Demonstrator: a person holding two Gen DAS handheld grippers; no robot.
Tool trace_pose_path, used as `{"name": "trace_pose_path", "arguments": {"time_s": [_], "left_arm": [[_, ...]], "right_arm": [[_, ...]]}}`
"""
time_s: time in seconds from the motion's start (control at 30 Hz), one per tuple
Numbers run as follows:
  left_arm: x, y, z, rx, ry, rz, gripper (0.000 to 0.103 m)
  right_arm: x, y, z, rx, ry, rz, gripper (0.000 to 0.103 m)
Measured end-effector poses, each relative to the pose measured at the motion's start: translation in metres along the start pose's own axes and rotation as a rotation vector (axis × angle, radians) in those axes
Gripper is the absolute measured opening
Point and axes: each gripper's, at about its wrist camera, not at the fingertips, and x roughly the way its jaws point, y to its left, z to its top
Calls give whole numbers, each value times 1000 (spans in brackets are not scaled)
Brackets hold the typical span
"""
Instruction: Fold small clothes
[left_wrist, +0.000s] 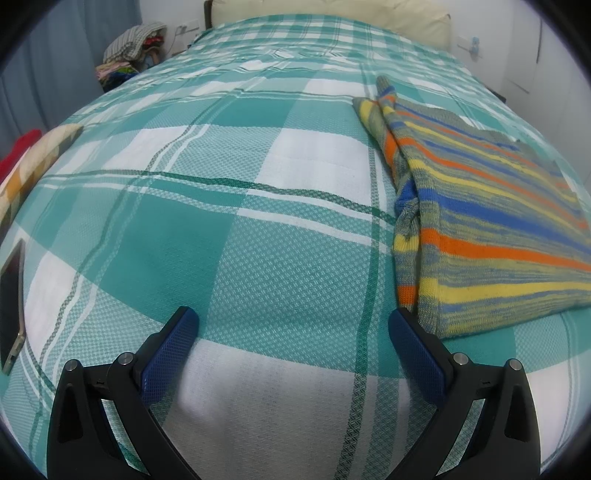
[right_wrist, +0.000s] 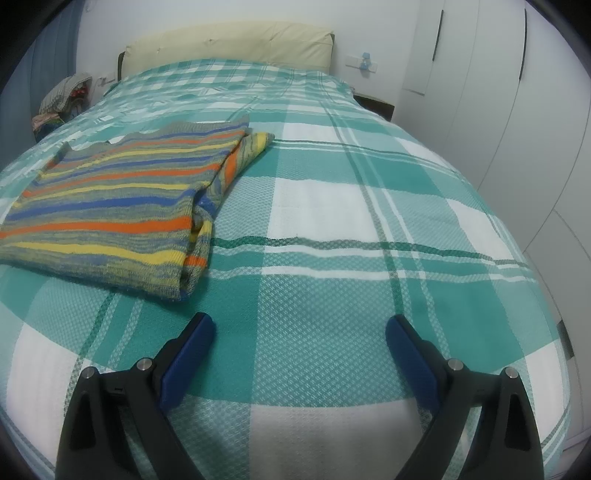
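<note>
A small striped knit sweater (left_wrist: 480, 229) in orange, yellow, blue and grey lies flat on the bed, its sleeves folded in along its sides. It fills the right of the left wrist view and appears as the sweater (right_wrist: 110, 210) on the left of the right wrist view. My left gripper (left_wrist: 293, 321) stands open over the bedspread, its right fingertip close to the sweater's near corner. My right gripper (right_wrist: 299, 325) is open too, just right of the sweater's near hem, with nothing between its fingers.
A teal and white checked bedspread (left_wrist: 236, 229) covers the bed, with a cream headboard (right_wrist: 229, 44) at the far end. A phone (left_wrist: 13, 302) and a patterned cloth (left_wrist: 33, 166) lie at the left edge. A clothes pile (left_wrist: 129, 51) sits beyond. White wardrobes (right_wrist: 498, 92) stand right.
</note>
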Motion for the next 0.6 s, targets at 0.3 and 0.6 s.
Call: {"name": "trace_pose_path", "arguments": {"time_s": [0.3,0.6], "left_arm": [[0,0,0,0,0,0,103],[0,0,0,0,0,0,103]], "right_arm": [[1,-2,0,10,3,11,94],[1,-2,0,10,3,11,94]]}}
